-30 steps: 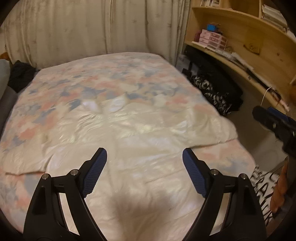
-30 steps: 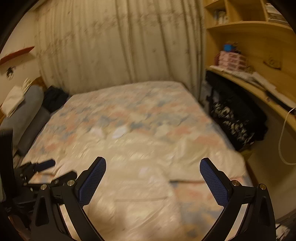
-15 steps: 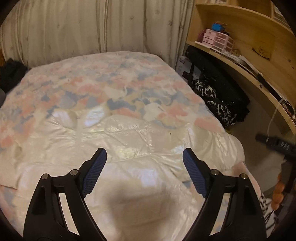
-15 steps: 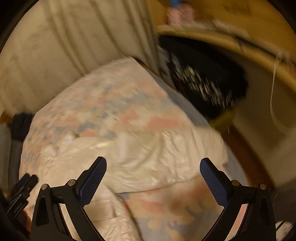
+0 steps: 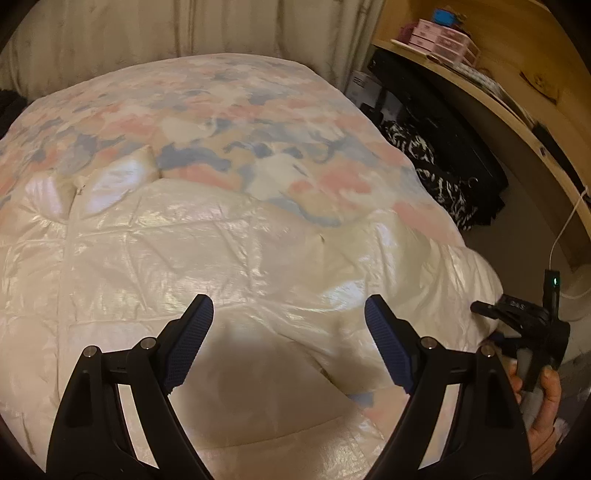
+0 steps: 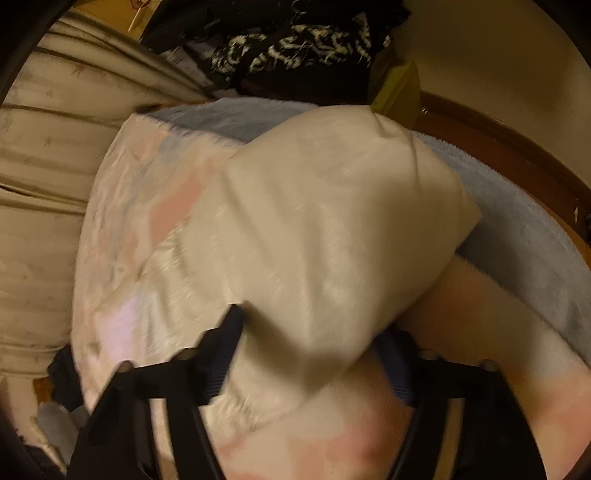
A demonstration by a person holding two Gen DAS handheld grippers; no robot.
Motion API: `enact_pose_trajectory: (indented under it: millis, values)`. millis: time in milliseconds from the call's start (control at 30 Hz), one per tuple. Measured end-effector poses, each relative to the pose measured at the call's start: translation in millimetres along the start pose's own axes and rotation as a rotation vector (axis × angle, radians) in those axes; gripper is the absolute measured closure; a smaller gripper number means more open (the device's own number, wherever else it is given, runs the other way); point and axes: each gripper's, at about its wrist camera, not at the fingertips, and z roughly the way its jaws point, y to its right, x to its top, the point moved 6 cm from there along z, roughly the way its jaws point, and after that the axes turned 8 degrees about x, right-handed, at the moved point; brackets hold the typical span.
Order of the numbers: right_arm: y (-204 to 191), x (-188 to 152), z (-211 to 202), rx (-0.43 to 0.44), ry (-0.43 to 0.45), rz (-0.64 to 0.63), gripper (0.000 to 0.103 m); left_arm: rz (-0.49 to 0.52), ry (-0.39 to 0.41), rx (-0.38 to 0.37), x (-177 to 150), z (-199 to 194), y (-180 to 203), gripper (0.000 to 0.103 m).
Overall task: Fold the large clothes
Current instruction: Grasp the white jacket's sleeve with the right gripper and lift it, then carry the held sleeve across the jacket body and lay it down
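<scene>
Jaws of the left gripper (image 5: pixel 288 332) stand wide apart with nothing between the blue pads; it hangs over the near part of the cream puffer jacket (image 5: pixel 221 266), not touching it. Jaws of the right gripper (image 6: pixel 314 354) have just been closing, with the jacket's sleeve end (image 6: pixel 332 229) between them; the left pad lies against the fabric, the right pad is half hidden under the fold, and the picture is too blurred to tell whether they clamp it.

Jacket lies spread flat, front up, across the near half of the bed, on the floral duvet (image 5: pixel 229 122); its collar (image 5: pixel 107 181) points toward the far edge, left of centre; the seam down the front runs toward the near edge; the right sleeve reaches the bed's right edge and bulges there.

In the left wrist view the right gripper (image 5: pixel 517 317) shows at that right edge, held by a hand (image 5: pixel 543 398), its tips at the sleeve end; a green light shows on its body.

Right wrist view: sleeve end overhangs a pale blue blanket (image 6: pixel 535 251) along the bed's side; wooden bed frame (image 6: pixel 517 147) beyond it.

Past the bed's right edge: black-and-white patterned cloth (image 5: pixel 436 166) piled on the floor under a curved wooden shelf (image 5: pixel 498 99); pink drawer boxes (image 5: pixel 439 35) on the shelf; curtains (image 5: pixel 184 29) behind the far edge.
</scene>
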Motion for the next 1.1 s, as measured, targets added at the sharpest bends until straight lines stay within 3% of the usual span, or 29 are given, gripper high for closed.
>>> enact_pose_trajectory:
  millis: [33,67,100,200,333,567,700,833,933,1100]
  values:
    - [3,3,-4,-0.013,0.027,-0.003,0.061,0.011,0.006,0.008,-2,0,1,0.026]
    - [5,2,-10,-0.01,0.052,-0.019,0.079,0.02,0.011,0.015,-4,-4,1,0.03]
    - [3,3,-19,0.005,0.074,-0.035,0.089,0.033,0.012,0.027,-7,-4,1,0.039]
    - [-3,-10,-58,-0.019,0.16,-0.125,0.094,0.026,0.007,0.05,-8,-19,-7,0.05]
    - [-66,-50,-116,-0.022,0.289,-0.28,0.095,-0.043,0.04,0.035,-8,-53,-36,0.05]
    - [-196,-155,-233,0.123,0.466,-0.554,0.095,-0.046,0.13,0.057,-19,-131,-91,0.05]
    - [-264,-216,-259,0.215,0.455,-0.678,0.095,-0.094,0.165,0.008,-27,-170,-131,0.047]
    - [-317,-305,-262,0.246,0.421,-0.821,0.095,-0.131,0.177,0.041,-39,-202,-184,0.047]
    - [-355,-380,-238,0.255,0.38,-0.923,0.095,-0.167,0.181,0.066,-55,-215,-222,0.047]
    - [-366,-505,-188,0.237,0.258,-1.057,0.095,-0.196,0.148,0.112,-90,-208,-280,0.046]
